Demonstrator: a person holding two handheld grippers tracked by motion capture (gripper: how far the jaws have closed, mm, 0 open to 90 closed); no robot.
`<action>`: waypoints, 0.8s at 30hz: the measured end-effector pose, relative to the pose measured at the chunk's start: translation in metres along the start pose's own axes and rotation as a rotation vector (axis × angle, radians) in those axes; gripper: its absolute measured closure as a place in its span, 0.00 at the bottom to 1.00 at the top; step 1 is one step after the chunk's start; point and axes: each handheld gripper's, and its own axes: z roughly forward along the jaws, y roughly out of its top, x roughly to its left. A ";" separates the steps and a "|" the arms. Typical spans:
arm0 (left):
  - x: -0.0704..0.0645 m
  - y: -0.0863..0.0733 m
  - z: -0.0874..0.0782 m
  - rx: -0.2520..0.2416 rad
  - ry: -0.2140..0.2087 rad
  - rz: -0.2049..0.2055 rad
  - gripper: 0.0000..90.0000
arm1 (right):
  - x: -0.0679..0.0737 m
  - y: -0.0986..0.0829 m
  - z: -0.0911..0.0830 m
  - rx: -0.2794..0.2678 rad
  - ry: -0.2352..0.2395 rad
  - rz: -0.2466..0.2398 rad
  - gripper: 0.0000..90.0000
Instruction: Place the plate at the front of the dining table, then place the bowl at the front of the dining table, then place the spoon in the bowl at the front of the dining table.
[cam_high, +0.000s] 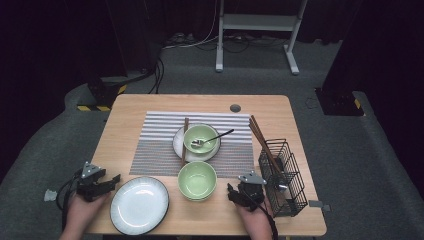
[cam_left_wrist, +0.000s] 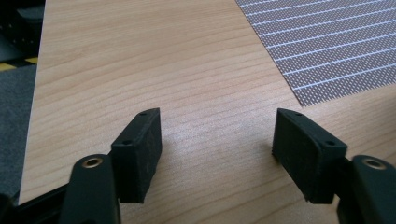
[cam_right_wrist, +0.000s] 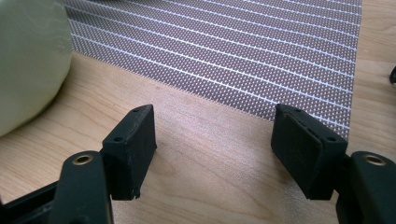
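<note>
Green bowl (cam_high: 197, 180) | beside right claw (cam_high: 233, 191) | both claws gaping

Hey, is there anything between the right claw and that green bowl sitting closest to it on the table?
Nothing visible blocks it. The right claw sits open on bare wood, and the near green bowl is just to its left, with only tabletop between them. The wire basket stands on the claw's other side, out of the way.

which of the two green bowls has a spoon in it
The far green bowl, the one sitting on a white plate on the striped mat, holds the spoon. The near green bowl stands empty on the bare table.
</note>
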 end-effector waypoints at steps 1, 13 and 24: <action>-0.001 0.000 0.000 0.000 0.003 0.000 0.34 | 0.001 0.000 0.000 0.001 -0.009 -0.010 0.35; -0.006 -0.002 -0.001 -0.002 -0.002 0.005 0.32 | 0.006 0.003 0.003 0.006 -0.027 -0.009 0.33; -0.007 -0.003 -0.003 -0.001 0.000 0.004 0.33 | 0.007 0.003 0.004 0.008 -0.021 -0.008 0.32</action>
